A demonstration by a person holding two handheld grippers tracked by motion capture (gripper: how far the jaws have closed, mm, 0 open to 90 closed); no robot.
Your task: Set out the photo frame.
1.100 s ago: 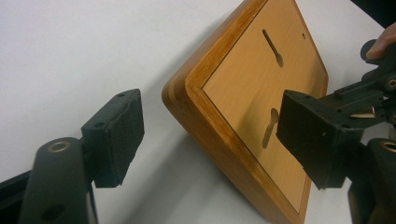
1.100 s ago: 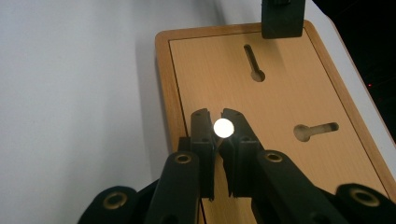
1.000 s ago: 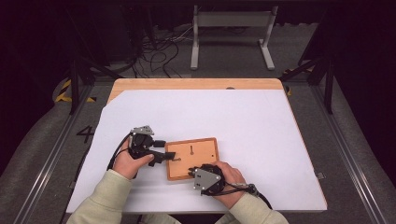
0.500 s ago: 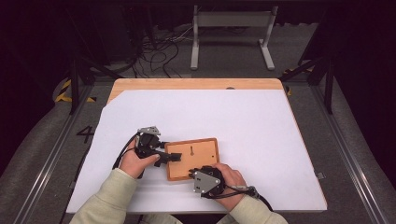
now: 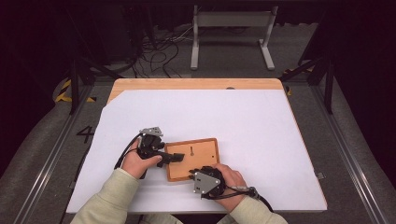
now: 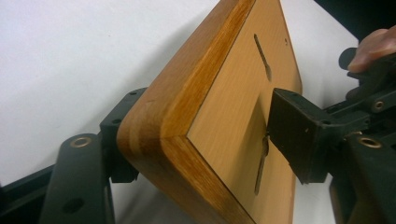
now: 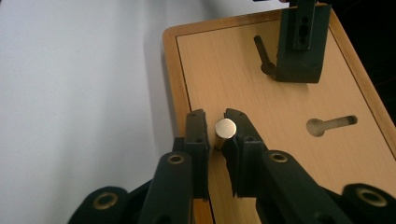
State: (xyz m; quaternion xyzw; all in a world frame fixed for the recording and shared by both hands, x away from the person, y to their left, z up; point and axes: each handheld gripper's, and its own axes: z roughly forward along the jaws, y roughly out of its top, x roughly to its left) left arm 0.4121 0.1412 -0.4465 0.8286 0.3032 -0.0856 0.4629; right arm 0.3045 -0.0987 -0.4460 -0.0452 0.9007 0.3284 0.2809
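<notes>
Right gripper view: the right claw (image 7: 215, 133) is closed on a metal peg (image 7: 225, 128) over the wooden board (image 7: 280, 154); the left claw (image 6: 196, 135) clamps that board's corner. Lower the peg straight, board steady.

My left tongs (image 5: 173, 157) clamped, jaws pointing right; left hand (image 5: 136, 162) low on surface. Right tongs (image 7: 215, 133) nearly closed; right hand (image 5: 232, 183) near my body.

One camera sits high behind the person, looking forward and down over the worktop (image 5: 243, 112). Two ride the hand-held grippers, close in. All three share the wooden board (image 5: 201, 151).
</notes>
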